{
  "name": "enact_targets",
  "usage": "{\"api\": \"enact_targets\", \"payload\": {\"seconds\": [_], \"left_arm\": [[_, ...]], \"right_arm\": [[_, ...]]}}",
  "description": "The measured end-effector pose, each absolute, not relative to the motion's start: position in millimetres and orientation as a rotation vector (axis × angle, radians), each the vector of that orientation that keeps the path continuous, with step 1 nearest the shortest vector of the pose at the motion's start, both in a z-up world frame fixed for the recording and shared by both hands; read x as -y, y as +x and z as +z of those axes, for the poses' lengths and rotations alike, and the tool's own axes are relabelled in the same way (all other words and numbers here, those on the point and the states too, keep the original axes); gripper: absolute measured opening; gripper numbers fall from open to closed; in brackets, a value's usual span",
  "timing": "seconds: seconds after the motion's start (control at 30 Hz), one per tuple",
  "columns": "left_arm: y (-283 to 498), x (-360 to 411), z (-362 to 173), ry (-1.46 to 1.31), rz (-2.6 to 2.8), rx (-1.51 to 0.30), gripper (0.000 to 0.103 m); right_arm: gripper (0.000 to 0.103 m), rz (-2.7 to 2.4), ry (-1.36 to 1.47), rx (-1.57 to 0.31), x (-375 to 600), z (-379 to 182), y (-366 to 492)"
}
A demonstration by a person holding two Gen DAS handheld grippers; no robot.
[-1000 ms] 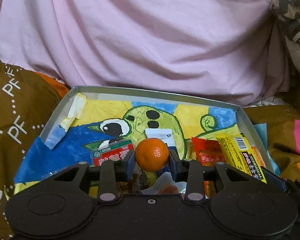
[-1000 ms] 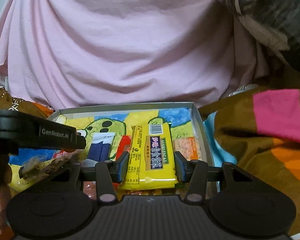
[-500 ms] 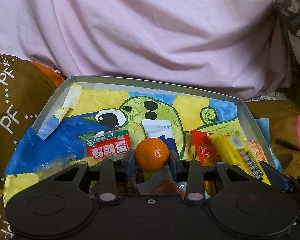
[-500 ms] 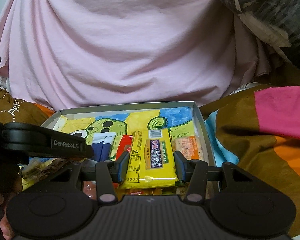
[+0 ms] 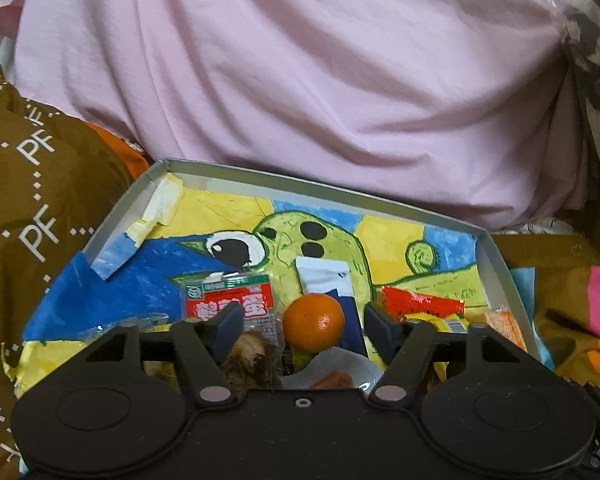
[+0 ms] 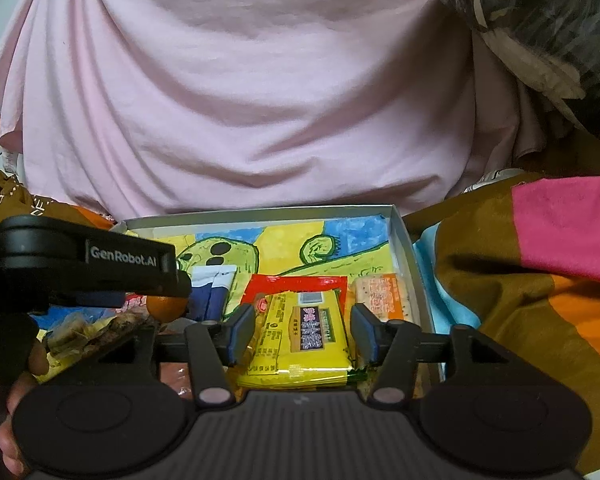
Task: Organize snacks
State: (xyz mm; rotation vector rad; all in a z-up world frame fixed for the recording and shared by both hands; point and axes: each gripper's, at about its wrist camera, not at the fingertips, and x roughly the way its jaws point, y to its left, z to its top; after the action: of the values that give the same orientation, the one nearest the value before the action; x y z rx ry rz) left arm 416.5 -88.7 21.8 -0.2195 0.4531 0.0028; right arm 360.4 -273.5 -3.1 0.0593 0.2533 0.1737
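Note:
A shallow grey box [image 5: 496,256] lined with a green cartoon drawing holds the snacks. My left gripper [image 5: 306,326] is open, its pads apart on either side of a small orange [image 5: 314,322] that rests among the packets. My right gripper [image 6: 302,326] is open around a yellow snack packet [image 6: 304,336] that lies on a red packet [image 6: 296,282] in the box [image 6: 404,248]. The orange [image 6: 164,307] also shows in the right wrist view, under the left gripper's body.
In the box lie a red-and-green egg packet [image 5: 228,300], a white-and-blue sachet [image 5: 328,280], an orange cracker packet [image 6: 380,294] and brown snacks [image 5: 252,354]. Pink cloth [image 5: 300,80] rises behind the box. Brown patterned blanket [image 5: 32,200] lies on both sides.
Both grippers have opened: the left let go of the orange, the right let go of the yellow packet. Both objects now rest in the box.

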Motion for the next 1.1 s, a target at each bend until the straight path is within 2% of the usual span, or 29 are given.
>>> {"api": "enact_targets", "payload": {"seconds": [0.3,0.47,0.67,1.1], "left_arm": [[396,75,38,-0.219,0.062,-0.404,0.101],[381,66,49,-0.203,0.070,-0.383,0.102],[363,55,59,-0.221,0.083,-0.369,0.102],[327,49,79,-0.198,0.089,-0.342,0.102]], "right_arm": [[0.084,0.153,0.072,-0.203,276,10,344],[0.094,0.137,0.072,-0.163,278,22,331],[0.099,0.137,0.066,-0.120,277,35,311],[0.103,0.140,0.072,-0.063,278,55,278]]}}
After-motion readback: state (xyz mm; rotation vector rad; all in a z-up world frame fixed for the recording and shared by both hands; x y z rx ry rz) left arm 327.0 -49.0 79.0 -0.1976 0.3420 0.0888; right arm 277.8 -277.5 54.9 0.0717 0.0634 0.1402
